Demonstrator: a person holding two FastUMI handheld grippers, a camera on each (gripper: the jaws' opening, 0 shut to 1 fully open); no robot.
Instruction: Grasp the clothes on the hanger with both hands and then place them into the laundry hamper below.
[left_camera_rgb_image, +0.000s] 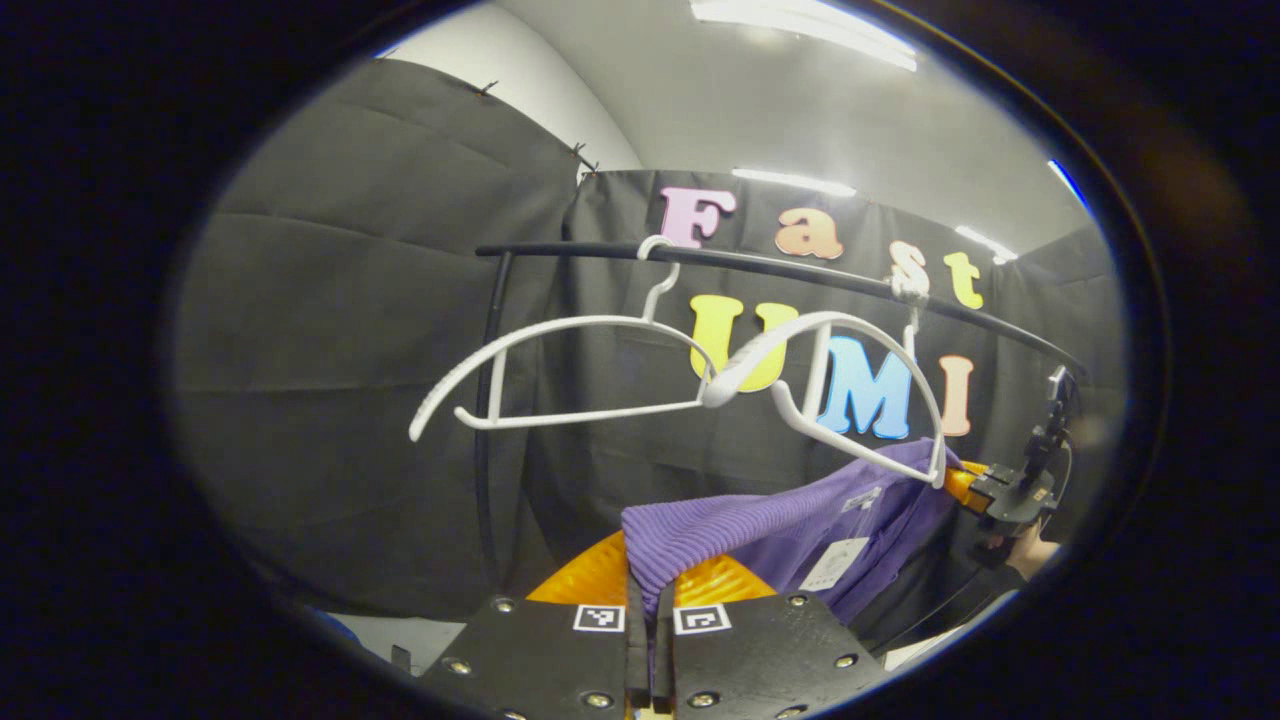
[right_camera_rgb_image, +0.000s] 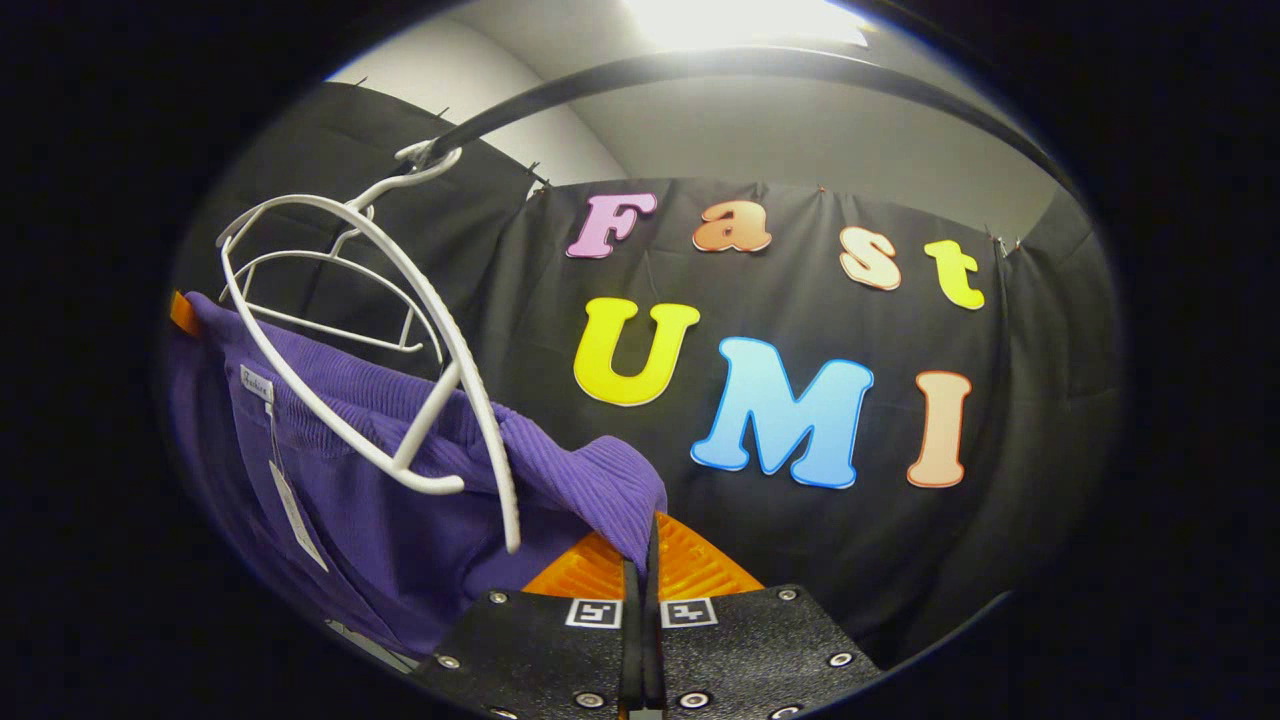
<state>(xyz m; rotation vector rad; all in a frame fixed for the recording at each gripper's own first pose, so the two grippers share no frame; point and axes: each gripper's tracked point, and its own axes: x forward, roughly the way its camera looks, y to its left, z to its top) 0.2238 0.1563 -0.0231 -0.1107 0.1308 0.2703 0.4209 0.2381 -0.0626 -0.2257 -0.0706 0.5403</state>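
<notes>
Pinching the purple ribbed knit garment at one shoulder, the left gripper is clamped; the right gripper clamps the other. The white plastic hanger may snag the neckline when lowering.

The left gripper view looks up along its own fingers from below the rail, facing the black wall with the far gripper at its right edge. The right gripper view sits closer under the rail, tilted up at the same wall. Both share the rail, the hangers and the purple garment stretched between the grippers.
</notes>
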